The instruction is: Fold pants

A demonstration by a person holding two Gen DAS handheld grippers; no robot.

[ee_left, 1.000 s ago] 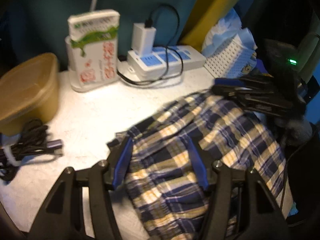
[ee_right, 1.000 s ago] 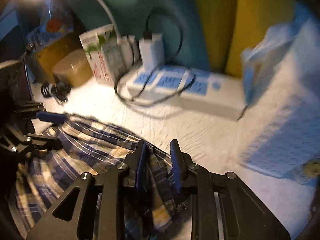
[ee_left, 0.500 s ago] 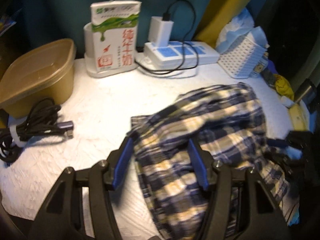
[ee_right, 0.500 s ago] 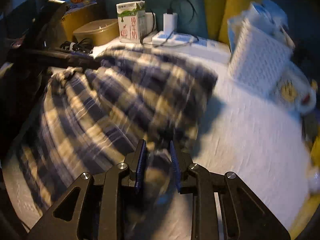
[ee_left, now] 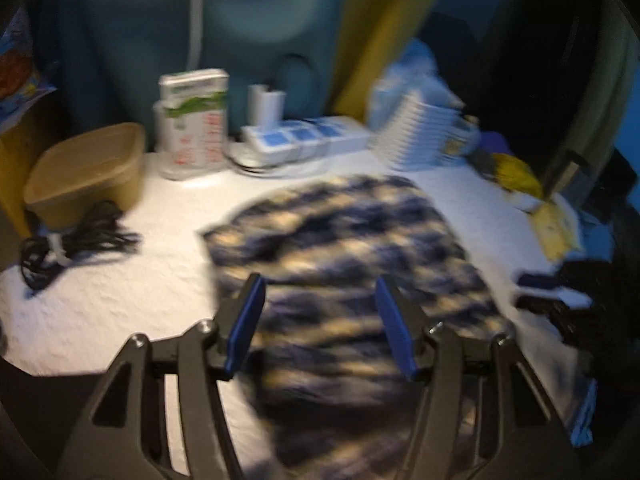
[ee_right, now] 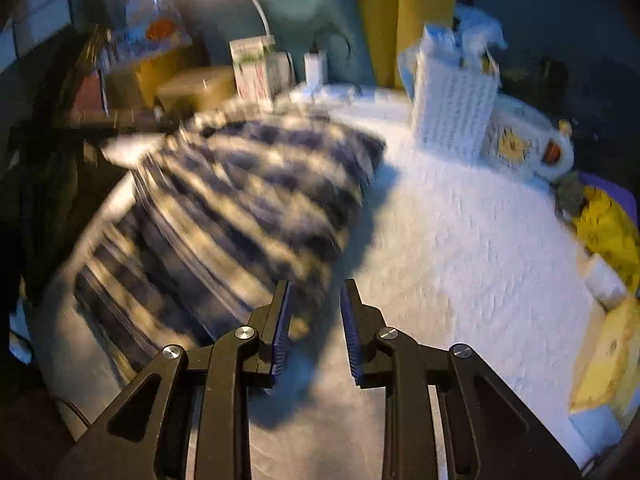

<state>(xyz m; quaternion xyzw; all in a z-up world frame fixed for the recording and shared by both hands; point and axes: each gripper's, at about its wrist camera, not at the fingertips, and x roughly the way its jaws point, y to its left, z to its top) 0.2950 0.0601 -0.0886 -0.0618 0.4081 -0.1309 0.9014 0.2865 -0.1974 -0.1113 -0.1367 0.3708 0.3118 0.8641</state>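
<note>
The blue and cream plaid pants (ee_left: pixel 344 264) lie bunched on the white table (ee_left: pixel 120 280); both views are blurred by motion. My left gripper (ee_left: pixel 320 292) is open above the pants' near part, its jaws wide apart with nothing between them. My right gripper (ee_right: pixel 316 300) is open with a narrow gap, just off the right edge of the pants (ee_right: pixel 240 200), and holds nothing. The right gripper also shows at the right edge of the left wrist view (ee_left: pixel 560 300).
At the back stand a brown tub (ee_left: pixel 88 176), a carton (ee_left: pixel 194 120), a power strip with charger (ee_left: pixel 304 140) and a white basket (ee_left: pixel 420 136). A coiled black cable (ee_left: pixel 72 240) lies at left. A mug (ee_right: pixel 528 144) and yellow items (ee_right: pixel 608 228) sit at right.
My right gripper has let go of the pants and pulled back to their right edge. The pants have dropped onto the table. My left gripper has drawn back and up, still open.
</note>
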